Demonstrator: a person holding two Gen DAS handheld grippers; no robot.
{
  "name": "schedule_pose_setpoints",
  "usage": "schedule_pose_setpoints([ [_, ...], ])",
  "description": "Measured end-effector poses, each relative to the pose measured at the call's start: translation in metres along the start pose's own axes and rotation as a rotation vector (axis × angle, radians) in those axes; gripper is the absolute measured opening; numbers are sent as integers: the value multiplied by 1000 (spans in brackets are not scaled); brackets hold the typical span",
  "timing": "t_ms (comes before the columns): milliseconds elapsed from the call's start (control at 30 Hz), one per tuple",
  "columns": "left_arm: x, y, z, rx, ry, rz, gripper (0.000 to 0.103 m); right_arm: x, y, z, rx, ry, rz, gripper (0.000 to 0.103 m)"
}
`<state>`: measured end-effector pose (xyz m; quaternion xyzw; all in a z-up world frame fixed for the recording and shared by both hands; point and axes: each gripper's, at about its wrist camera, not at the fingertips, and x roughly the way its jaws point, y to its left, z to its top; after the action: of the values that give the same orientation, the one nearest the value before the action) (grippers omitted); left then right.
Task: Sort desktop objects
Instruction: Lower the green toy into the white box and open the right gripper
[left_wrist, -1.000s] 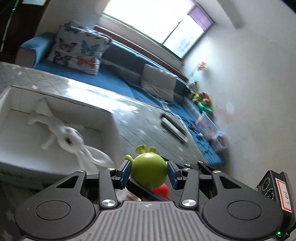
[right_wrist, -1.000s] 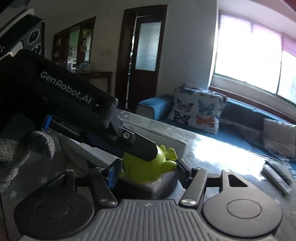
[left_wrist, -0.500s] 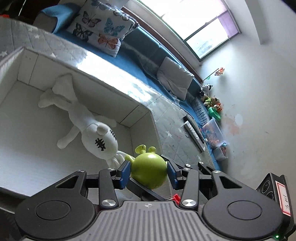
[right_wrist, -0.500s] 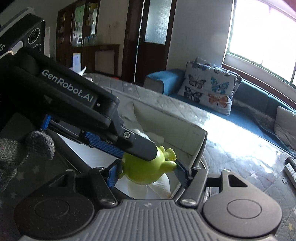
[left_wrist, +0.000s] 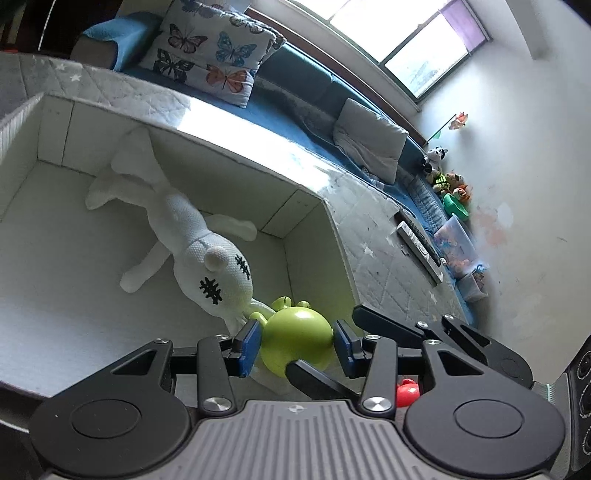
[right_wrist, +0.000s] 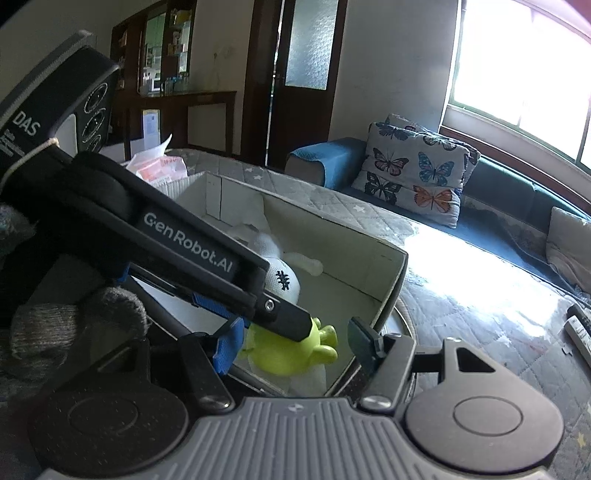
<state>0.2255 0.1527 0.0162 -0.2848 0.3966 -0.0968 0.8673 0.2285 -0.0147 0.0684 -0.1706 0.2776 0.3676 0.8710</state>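
While our left tongs (left_wrist: 295, 345) clamp the green toy (left_wrist: 295, 341) over the white box (left_wrist: 310, 236), our right tongs (right_wrist: 293, 345) stand half open around it.
"GenRobot.AI" and "DAS" read on the left tongs' casing.

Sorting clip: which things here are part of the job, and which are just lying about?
In the job: green toy, pinched by left gripper; white box; white plush rabbit lying in it.

Lying about: butterfly cushion, remote, toy pile.
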Motion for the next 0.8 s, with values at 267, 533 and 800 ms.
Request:
schedule_pose_setpoints([
  [267,-6,-19,-4,73,-15,50,46,-22,-5,-5,32,-32,3,64],
  [533,-15,-29,-3,96,-35,42,45,-34,-11,-12,70,-51,2,64],
  [800,-27,-35,-13,99,-51,19,45,-47,-17,-21,104,-64,-8,65],
])
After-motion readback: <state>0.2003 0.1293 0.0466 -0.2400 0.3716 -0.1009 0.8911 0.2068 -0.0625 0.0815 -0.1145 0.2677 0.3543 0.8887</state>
